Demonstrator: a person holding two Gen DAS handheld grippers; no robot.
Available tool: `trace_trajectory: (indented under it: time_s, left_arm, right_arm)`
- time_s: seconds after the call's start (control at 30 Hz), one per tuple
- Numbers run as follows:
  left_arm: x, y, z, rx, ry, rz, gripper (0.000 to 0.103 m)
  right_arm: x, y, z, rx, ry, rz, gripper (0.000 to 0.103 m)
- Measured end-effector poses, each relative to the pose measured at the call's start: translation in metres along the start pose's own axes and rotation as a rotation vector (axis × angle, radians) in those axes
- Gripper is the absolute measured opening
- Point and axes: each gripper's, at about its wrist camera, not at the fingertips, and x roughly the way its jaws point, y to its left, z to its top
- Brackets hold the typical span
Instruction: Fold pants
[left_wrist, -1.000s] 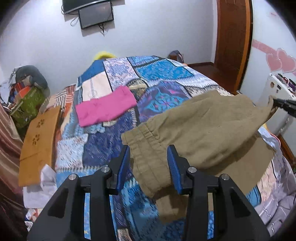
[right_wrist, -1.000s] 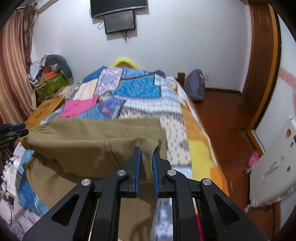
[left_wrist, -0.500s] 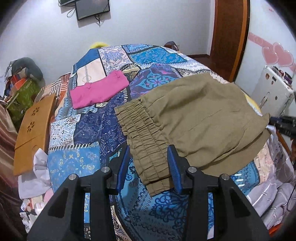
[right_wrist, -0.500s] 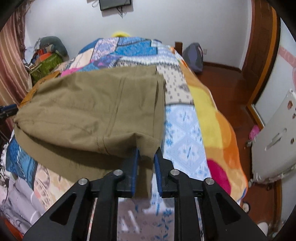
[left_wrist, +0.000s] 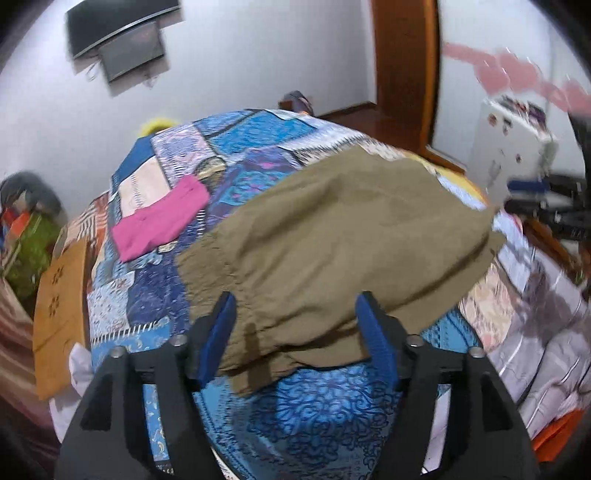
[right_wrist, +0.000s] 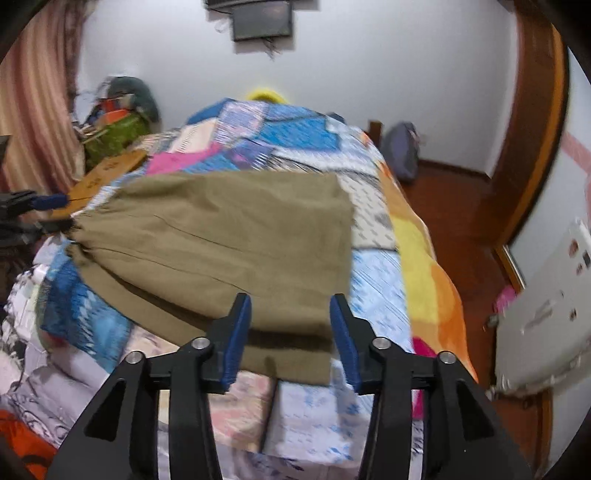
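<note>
Both grippers are spread wide and holding nothing — left gripper (left_wrist: 297, 332) sits over the gathered waistband end, right gripper (right_wrist: 291, 332) over the hem end. I'd say pull straight up and away so the fingers don't snag the top layer, then check the edges line up. The olive-brown cotton pants (left_wrist: 332, 243) lie folded over on the blue patchwork quilt (left_wrist: 325, 406) near the bed's foot, the lower layer peeking out along the near edge.
</note>
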Motion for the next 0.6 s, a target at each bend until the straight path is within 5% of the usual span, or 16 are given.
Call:
trace_trajectory:
  time_s: [0.27,0.6]
  left_arm:
    - [0.027,-0.026,-0.011,0.118,0.051,0.002,0.079]
    - [0.031,-0.009,0.014,0.034,0.038,-0.043,0.079]
  right_arm:
    - [0.031,0.051,0.004,-0.113,0.022,0.1,0.059]
    - [0.062,0.077,0.001,-0.204,0.058,0.118,0.059]
